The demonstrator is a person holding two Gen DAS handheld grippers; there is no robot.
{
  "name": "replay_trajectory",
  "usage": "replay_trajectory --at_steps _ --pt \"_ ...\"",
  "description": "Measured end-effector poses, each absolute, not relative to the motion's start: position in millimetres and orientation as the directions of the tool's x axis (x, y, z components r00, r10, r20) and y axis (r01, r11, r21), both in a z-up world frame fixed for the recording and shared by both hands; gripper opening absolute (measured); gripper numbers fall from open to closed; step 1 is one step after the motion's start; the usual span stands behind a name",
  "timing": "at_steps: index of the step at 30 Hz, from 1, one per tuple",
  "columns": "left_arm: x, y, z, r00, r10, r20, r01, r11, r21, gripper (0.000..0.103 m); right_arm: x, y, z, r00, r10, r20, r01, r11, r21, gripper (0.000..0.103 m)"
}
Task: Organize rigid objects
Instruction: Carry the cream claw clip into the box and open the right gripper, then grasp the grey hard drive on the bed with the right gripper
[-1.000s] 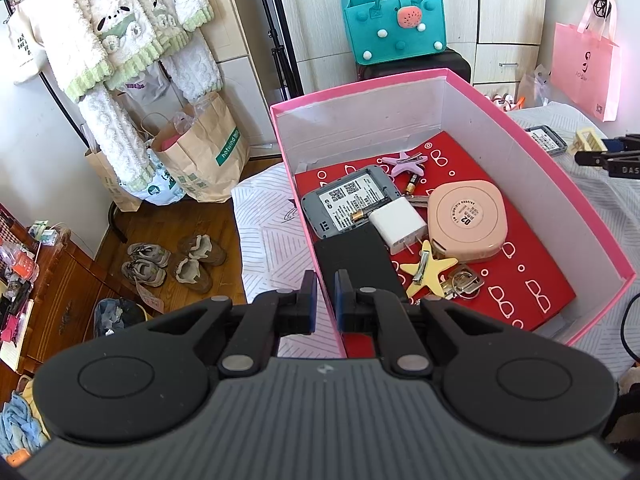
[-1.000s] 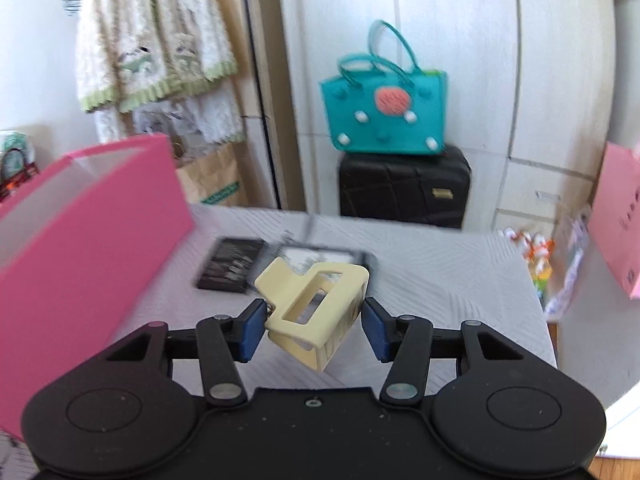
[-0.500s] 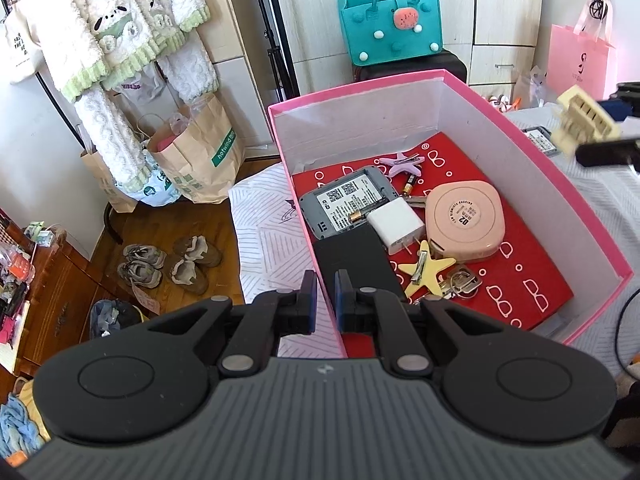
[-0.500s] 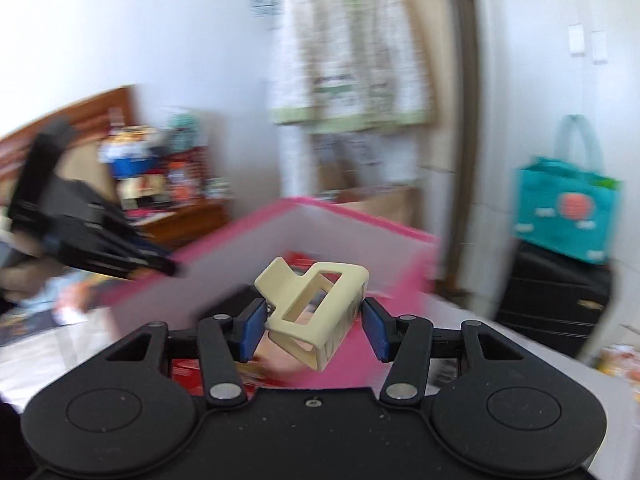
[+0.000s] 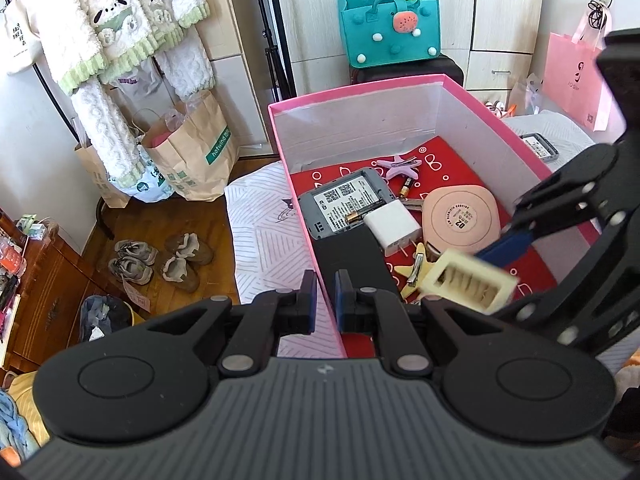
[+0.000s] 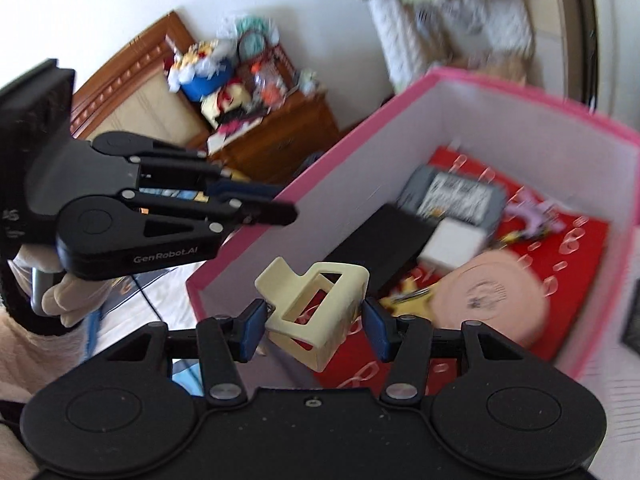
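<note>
Matt cream plastic hair claw (image 6: 316, 312); pink cardboard box (image 5: 360, 94) with dull white walls; glossy wooden floor (image 5: 132, 224), lower left.

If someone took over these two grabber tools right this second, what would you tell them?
Right gripper: shut on the cream hair claw clip, held over the pink box.
Left gripper: pinching the box's near wall.
Already in the box: grey router, white charger, pink round case, black case, star clips, batteries, keys.
Left: drop the claw clip in, then fetch the small grey device lying on the bed beyond the box.
</note>
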State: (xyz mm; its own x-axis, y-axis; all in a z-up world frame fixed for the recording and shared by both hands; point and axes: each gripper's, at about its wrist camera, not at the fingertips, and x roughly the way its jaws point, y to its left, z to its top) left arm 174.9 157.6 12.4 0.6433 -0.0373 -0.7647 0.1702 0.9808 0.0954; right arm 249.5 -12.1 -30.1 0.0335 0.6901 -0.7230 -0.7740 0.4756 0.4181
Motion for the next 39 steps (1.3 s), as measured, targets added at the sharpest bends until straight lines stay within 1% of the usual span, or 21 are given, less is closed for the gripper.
replay_trajectory --at_steps 3,5,9,13,17,18,20,23,26,29,30,34,35,37,39 --pt "175 158 12 0.645 -0.036 -0.764 0.17 0.981 0.097 0.009 251 -2 -34 0.033 0.664 -0.747 -0.771 0.493 0.404 0.058" --pt "175 158 12 0.644 -0.039 -0.764 0.169 0.981 0.093 0.009 254 1 -38 0.023 0.663 -0.749 -0.745 0.51 0.429 0.058" --pt "175 158 12 0.644 -0.04 -0.764 0.171 0.981 0.092 0.009 261 -3 -41 -0.01 0.693 -0.721 -0.713 0.501 0.491 0.06" --pt "175 157 12 0.643 -0.04 -0.765 0.177 0.979 0.098 0.009 262 -22 -23 0.062 0.71 -0.702 -0.73 0.512 0.453 0.06" --pt "176 156 13 0.636 -0.041 -0.77 0.193 0.975 0.108 0.009 263 -65 11 0.188 0.746 -0.638 -0.735 0.538 0.413 0.06" --pt "177 157 13 0.635 -0.041 -0.771 0.195 0.975 0.108 0.009 263 -79 19 0.233 0.747 -0.623 -0.732 0.557 0.393 0.062" --pt "177 156 13 0.634 -0.041 -0.772 0.199 0.974 0.111 0.009 264 -105 31 0.336 0.725 -0.601 -0.717 0.611 0.336 0.065" --pt "177 154 12 0.635 -0.038 -0.772 0.204 0.972 0.12 0.01 269 -143 36 0.493 0.649 -0.58 -0.653 0.716 0.246 0.065" --pt "176 150 11 0.637 -0.017 -0.77 0.188 0.973 0.134 0.01 277 -177 23 0.602 0.553 -0.576 -0.558 0.807 0.193 0.065" --pt "174 144 10 0.642 0.01 -0.767 0.185 0.968 0.167 0.01 289 -201 -1 0.647 0.484 -0.59 -0.482 0.858 0.175 0.065" --pt "174 143 10 0.643 0.015 -0.766 0.186 0.967 0.175 0.01 294 -206 -9 0.652 0.468 -0.597 -0.468 0.868 0.169 0.068" --pt "176 145 12 0.635 0.013 -0.772 0.176 0.971 0.161 0.01 311 -210 -49 0.686 0.349 -0.639 -0.417 0.908 0.047 0.071" --pt "176 146 12 0.634 0.013 -0.773 0.174 0.972 0.159 0.01 316 -213 -56 0.682 0.337 -0.649 -0.416 0.909 0.035 0.071" --pt "176 145 12 0.633 0.019 -0.774 0.171 0.971 0.164 0.01 328 -220 -70 0.665 0.349 -0.66 -0.413 0.908 0.064 0.073" --pt "177 143 12 0.631 0.027 -0.775 0.166 0.971 0.169 0.01 338 -232 -79 0.652 0.381 -0.655 -0.41 0.904 0.118 0.081"
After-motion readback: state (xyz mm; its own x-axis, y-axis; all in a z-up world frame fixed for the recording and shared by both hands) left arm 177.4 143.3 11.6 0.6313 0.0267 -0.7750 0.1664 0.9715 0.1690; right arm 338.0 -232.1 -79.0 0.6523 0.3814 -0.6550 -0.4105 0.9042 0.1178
